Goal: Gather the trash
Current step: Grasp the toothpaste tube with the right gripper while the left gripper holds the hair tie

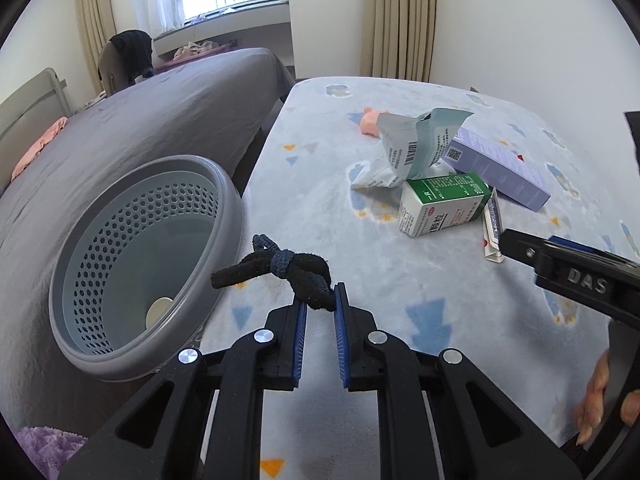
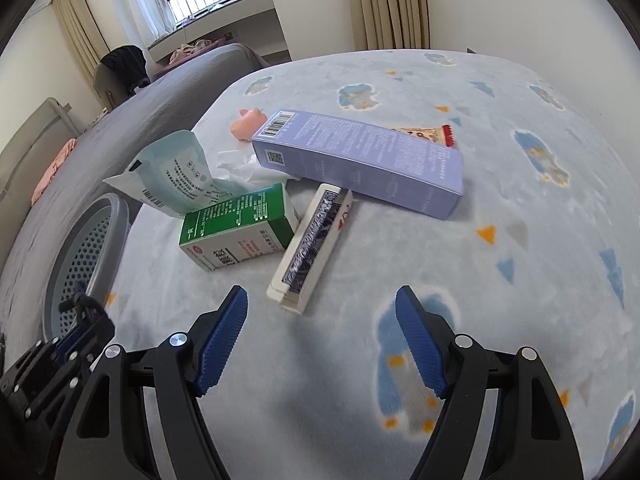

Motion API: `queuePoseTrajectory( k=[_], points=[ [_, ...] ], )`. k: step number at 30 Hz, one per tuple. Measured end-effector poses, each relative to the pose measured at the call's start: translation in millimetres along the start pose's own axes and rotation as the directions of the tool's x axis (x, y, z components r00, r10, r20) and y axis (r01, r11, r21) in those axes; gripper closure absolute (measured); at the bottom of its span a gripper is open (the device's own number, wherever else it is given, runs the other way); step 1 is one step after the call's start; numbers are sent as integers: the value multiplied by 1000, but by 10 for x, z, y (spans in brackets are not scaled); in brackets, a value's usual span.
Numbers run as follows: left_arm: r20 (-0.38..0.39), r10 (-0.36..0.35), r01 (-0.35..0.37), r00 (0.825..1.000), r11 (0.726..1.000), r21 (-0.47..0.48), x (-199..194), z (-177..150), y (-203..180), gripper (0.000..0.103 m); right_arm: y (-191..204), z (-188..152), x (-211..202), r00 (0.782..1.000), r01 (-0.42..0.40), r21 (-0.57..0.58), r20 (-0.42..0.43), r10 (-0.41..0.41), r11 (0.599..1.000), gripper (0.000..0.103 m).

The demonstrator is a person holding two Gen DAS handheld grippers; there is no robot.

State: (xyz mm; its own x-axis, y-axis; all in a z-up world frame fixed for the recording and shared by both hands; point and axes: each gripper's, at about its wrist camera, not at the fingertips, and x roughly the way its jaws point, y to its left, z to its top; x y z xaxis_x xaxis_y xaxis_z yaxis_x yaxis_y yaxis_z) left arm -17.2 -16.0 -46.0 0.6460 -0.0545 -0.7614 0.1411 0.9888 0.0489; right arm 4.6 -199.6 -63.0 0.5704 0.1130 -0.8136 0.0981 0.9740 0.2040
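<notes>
the perforated bin (image 1: 152,264) sits at the left edge of the blanket-covered surface (image 1: 400,272), against the neighbouring bed (image 1: 140,120), with a small round disc (image 1: 159,309) lying in its bottom. the knotted hair tie (image 1: 288,270) hangs between the left gripper (image 1: 321,302) fingers, just right of the bin's rim. further right lies a pile: the green-topped box (image 2: 236,228) at the front, the torn pouch (image 2: 172,180) behind and left of it, the slim narrow box (image 2: 312,244) touching its right side, and the long box (image 2: 360,160) behind. a small pig figure (image 2: 248,124) lies beyond the long box. the right gripper (image 2: 320,340) is near the slim box.
</notes>
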Motion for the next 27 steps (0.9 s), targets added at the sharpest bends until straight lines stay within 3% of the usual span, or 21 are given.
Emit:
queuePoseTrajectory(
  k=[11,15,20,27],
  points=[
    [-2,-5,5,1000,1000,-17,24,0,97,89,123,130,349,995,102,-23,-22,-102,995,31],
    [-3,-4,4,1000,1000,-18,27,-2,108,89,166,137,368,991,131,-45,-8,-132,990,50],
    [-14,-4,4,1000,1000,-23,53,-14,131,89,110,104,312,992,124,-35,5,-124,992,81],
    [-7,-10,10,1000,1000,-24,10,-19,127,89,61,-44,150,997,81,-32,-7,-81,996,86]
  ],
)
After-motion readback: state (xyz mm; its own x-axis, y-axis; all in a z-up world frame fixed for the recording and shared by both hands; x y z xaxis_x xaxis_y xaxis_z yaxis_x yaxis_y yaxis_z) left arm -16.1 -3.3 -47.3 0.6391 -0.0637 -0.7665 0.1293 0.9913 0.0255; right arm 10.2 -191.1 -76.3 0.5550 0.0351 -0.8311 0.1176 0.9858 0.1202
